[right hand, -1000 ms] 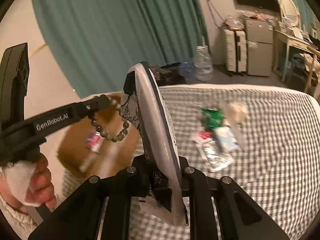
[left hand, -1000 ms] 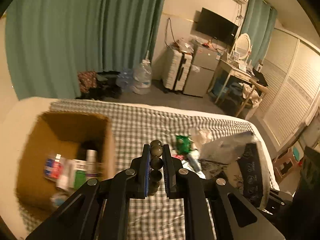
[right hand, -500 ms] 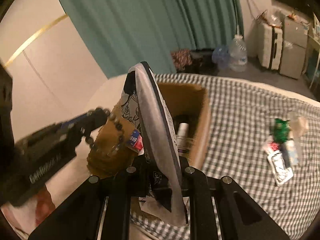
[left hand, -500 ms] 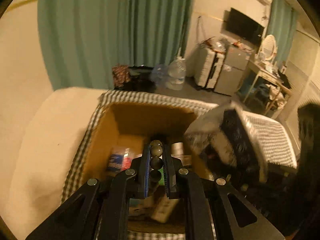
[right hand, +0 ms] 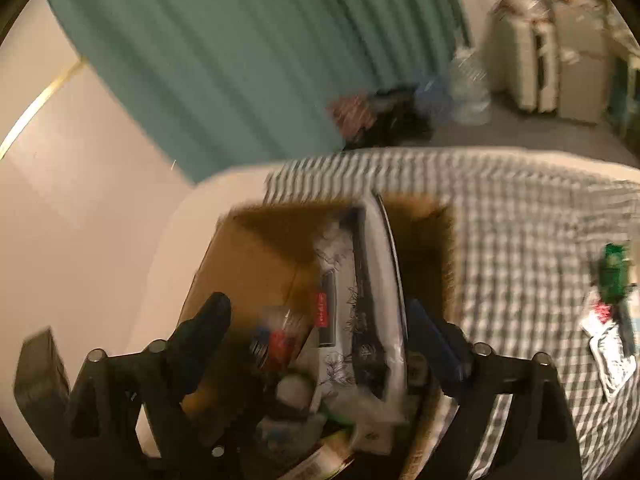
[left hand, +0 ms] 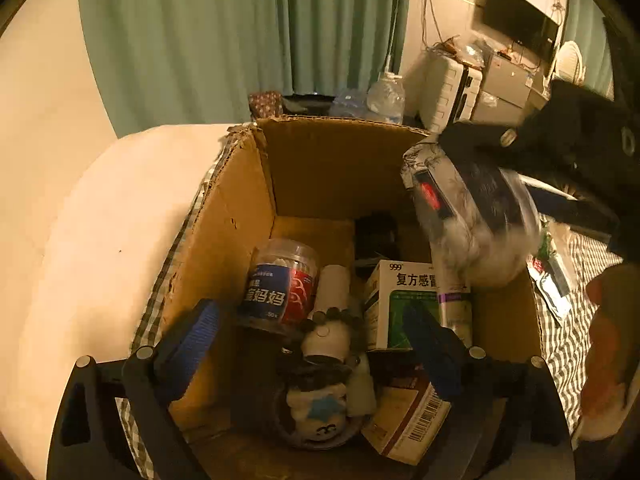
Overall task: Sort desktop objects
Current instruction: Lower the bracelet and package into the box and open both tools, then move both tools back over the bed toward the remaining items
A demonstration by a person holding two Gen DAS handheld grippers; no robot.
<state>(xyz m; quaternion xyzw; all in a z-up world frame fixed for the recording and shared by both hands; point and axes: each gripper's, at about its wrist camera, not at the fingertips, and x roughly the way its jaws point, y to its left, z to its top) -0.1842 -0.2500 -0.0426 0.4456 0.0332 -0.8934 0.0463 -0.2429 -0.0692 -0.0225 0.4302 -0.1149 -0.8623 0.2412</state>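
Since both grippers are poised above the open cardboard box (left hand: 240,208), the step in hand is judged to be the dropping of sorted items into it. The left gripper (left hand: 316,344) is seen with its blue-padded fingers (left hand: 196,336) spread wide and nothing between them; a beaded bracelet (left hand: 332,314) lies just ahead of and below the gap, draped over a white bottle (left hand: 324,338), apparently where it was meant to land. Ahead of the left fingers, a clear jar with a blue and red label (left hand: 280,284) and a green-and-white medicine carton (left hand: 404,304) are stacked inside the box, and a barcoded carton (left hand: 408,428) lies beneath the right-hand finger.

The right gripper (right hand: 316,340) is also held wide apart. A soft tissue pack with a floral print (right hand: 360,320) stands on edge between its fingers, nearer the right one (right hand: 432,336); whether any finger touches it cannot be told through the blur, so it is judged to be released or falling. From the left wrist view the same pack (left hand: 468,216) is seen up and to the right, over the box's right wall, tilted inward.

Well to the right of the right gripper, a green packet (right hand: 614,276) and a flat foil sachet (right hand: 608,356) are left on the checked bedcover (right hand: 520,248), so the sorting is judged unfinished.
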